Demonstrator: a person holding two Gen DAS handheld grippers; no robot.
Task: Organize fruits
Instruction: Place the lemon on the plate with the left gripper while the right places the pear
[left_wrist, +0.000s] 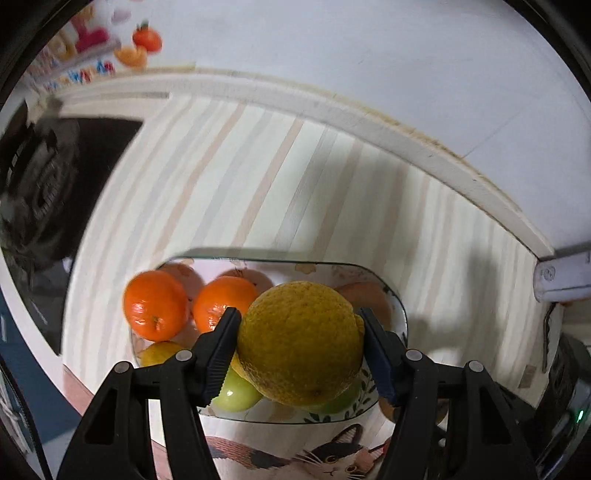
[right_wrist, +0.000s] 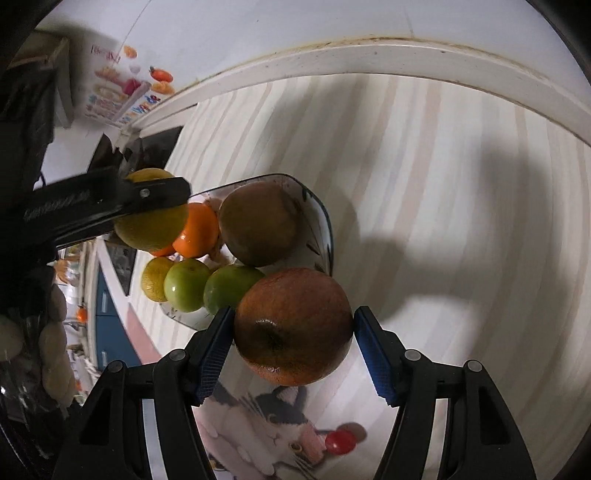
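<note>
Fruit is gripped by both tools above a glass plate (left_wrist: 400, 314) on a striped tablecloth (left_wrist: 258, 177). The left gripper (left_wrist: 297, 328) is aimed forward and down, its jaws closed on a large yellow citrus (left_wrist: 301, 341); two oranges (left_wrist: 155, 304) are seen at 9 o'clock of it. In the right wrist view, the right gripper (right_wrist: 293, 326) is clamped on a reddish-brown fruit (right_wrist: 293, 326), and green apples (right_wrist: 186, 284) lie at 10 o'clock.
</note>
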